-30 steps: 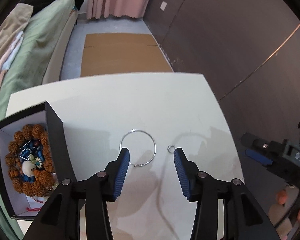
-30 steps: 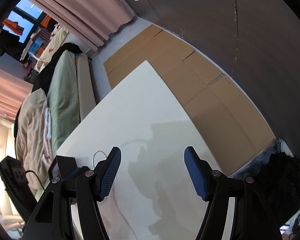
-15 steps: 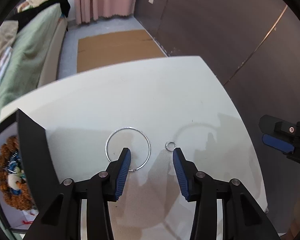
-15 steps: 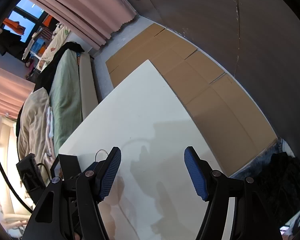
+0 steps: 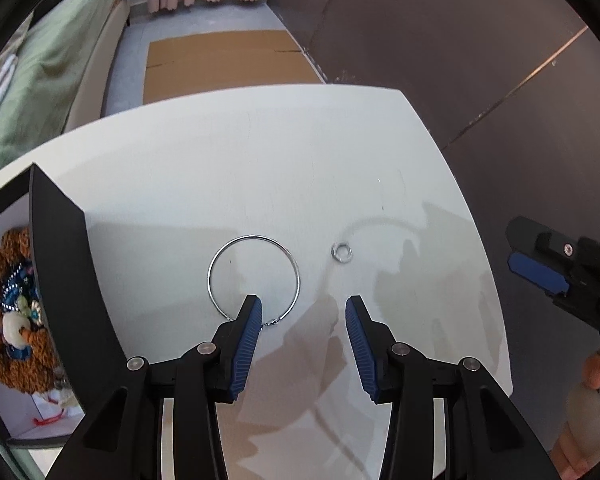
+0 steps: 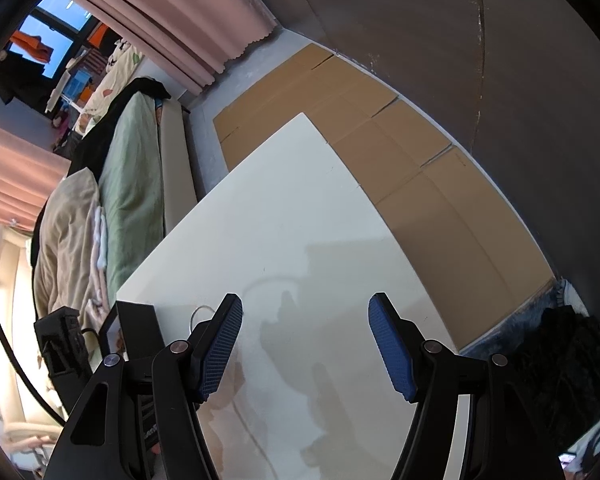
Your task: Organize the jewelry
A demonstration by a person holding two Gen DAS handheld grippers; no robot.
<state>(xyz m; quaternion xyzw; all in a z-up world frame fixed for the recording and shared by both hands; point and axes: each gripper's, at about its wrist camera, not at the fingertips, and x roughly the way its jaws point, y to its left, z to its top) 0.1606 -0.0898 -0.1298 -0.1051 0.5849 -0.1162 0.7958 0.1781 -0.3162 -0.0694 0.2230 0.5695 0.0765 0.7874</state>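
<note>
A thin silver bangle [image 5: 253, 278] lies flat on the white table [image 5: 260, 168]. A small silver ring [image 5: 341, 251] lies to its right. My left gripper [image 5: 303, 307] is open and empty just above the table, its left fingertip over the bangle's near edge. A black jewelry box [image 5: 62, 280] with a white inside stands at the left and holds a brown bead bracelet [image 5: 16, 316]. My right gripper [image 6: 305, 307] is open and empty above the table's right part; it shows at the right edge of the left wrist view [image 5: 540, 268].
The table's far and right edges drop to a grey floor with flattened cardboard [image 5: 224, 62]. A bed with green bedding [image 6: 128, 184] stands at the left. A dark wall [image 5: 440, 40] runs along the right. The box shows in the right wrist view [image 6: 134, 328].
My left gripper has moved forward and a little left, so its left fingertip now overlaps the bangle's near edge. The right gripper has stayed almost still and open.
</note>
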